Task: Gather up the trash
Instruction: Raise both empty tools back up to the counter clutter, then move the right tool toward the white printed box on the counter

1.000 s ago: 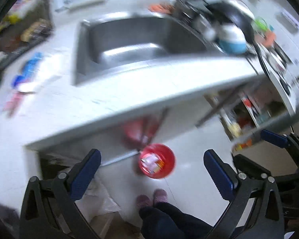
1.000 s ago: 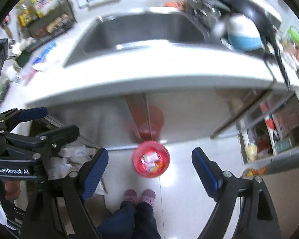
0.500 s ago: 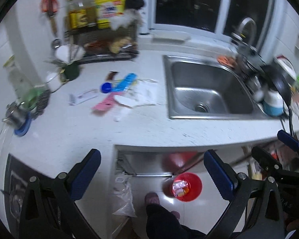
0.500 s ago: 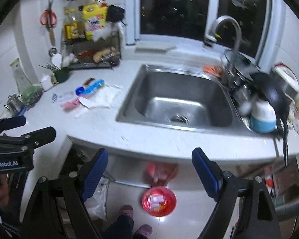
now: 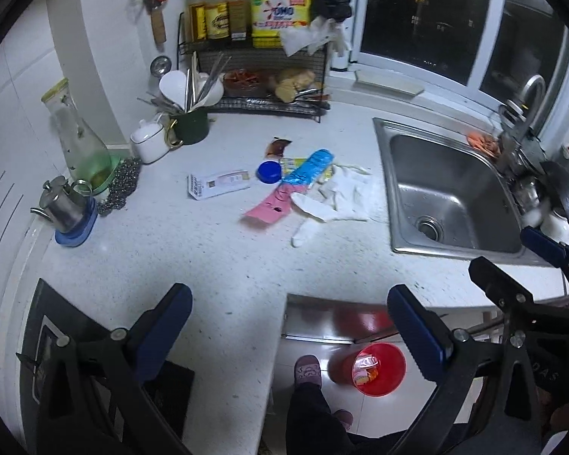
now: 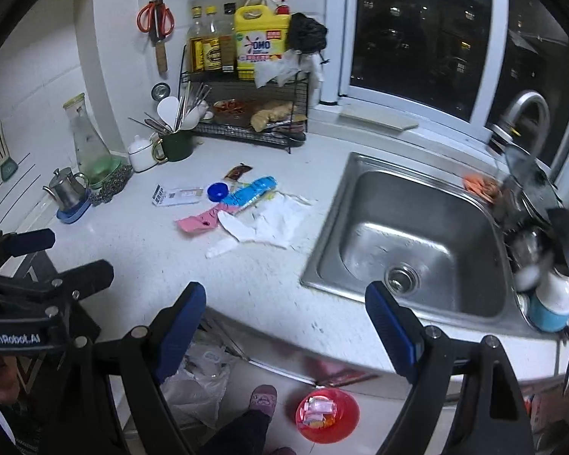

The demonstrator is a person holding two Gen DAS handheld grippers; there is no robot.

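Note:
Trash lies on the white counter left of the sink: a blue wrapper (image 5: pixel 308 167) (image 6: pixel 253 190), a pink wrapper (image 5: pixel 275 202) (image 6: pixel 201 221), a blue cap (image 5: pixel 268 171) (image 6: pixel 217 192), a small white box (image 5: pixel 217 184) (image 6: pixel 176 195), a brown sachet (image 5: pixel 278 147) and crumpled white paper (image 5: pixel 345 194) (image 6: pixel 275 217). A red bin (image 5: pixel 377 368) (image 6: pixel 328 413) with wrappers inside stands on the floor below. My left gripper (image 5: pixel 290 326) and right gripper (image 6: pixel 284 322) hang open and empty above the counter's front edge, well short of the trash.
A steel sink (image 6: pixel 417 235) lies to the right, with pans and a blue-and-white pot (image 6: pixel 550 303) beside it. At the back stand a wire rack (image 5: pixel 261 76) with bottles, a utensil cup (image 5: pixel 189 125), a glass carafe (image 5: pixel 81 140) and a small kettle (image 5: pixel 62 204). A person's slippered foot (image 6: pixel 263 398) is near the bin.
Both grippers have risen from over the floor bin and tilted up toward the counter. The trash pile and back wall have come into view; the bin has dropped to the bottom edge.

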